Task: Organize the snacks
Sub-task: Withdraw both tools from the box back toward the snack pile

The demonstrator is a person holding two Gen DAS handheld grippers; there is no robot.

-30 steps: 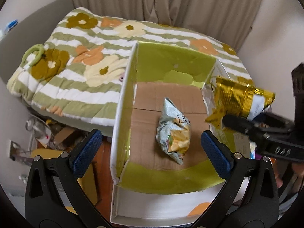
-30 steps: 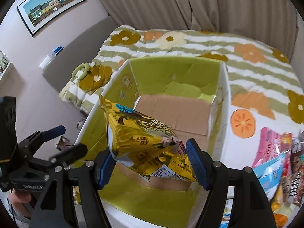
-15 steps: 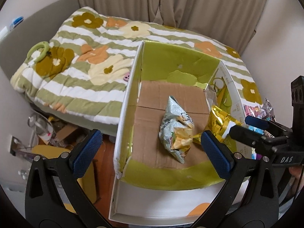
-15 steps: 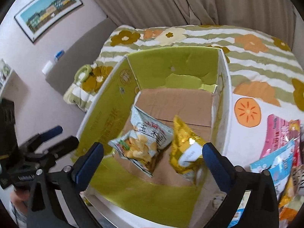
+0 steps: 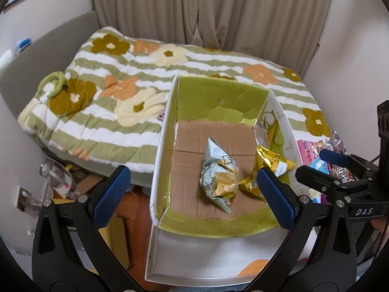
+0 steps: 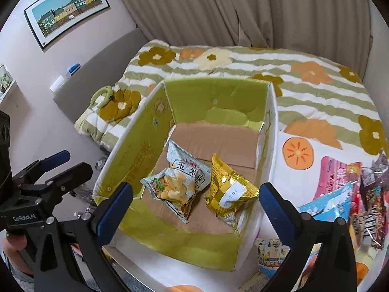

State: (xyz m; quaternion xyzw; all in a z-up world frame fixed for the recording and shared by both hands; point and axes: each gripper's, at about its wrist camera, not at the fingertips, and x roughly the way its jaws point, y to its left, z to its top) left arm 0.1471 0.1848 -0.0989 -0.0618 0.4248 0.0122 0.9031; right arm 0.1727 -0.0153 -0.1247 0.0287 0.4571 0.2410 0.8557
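An open green-lined cardboard box (image 5: 218,97) (image 6: 136,150) stands on the bed. Inside lie a silver-green corn snack bag (image 5: 218,172) (image 6: 180,180) and a gold snack bag (image 5: 269,165) (image 6: 228,192), side by side on the brown floor. My left gripper (image 5: 194,194) is open and empty above the box's near left edge. My right gripper (image 6: 197,204) is open and empty above the box's near edge; it also shows in the left wrist view (image 5: 325,168) at the right. A pile of several snack packets (image 6: 352,194) (image 5: 323,150) lies right of the box.
A flowered striped quilt (image 5: 109,97) covers the bed behind and left of the box. Curtains (image 6: 243,12) hang at the back. A framed picture (image 6: 68,7) is on the left wall. Clutter lies on the floor (image 5: 60,177) left of the bed.
My right gripper opened and let the gold bag drop into the box beside the corn snack bag, then drew back toward the near right. The left gripper drew back slightly.
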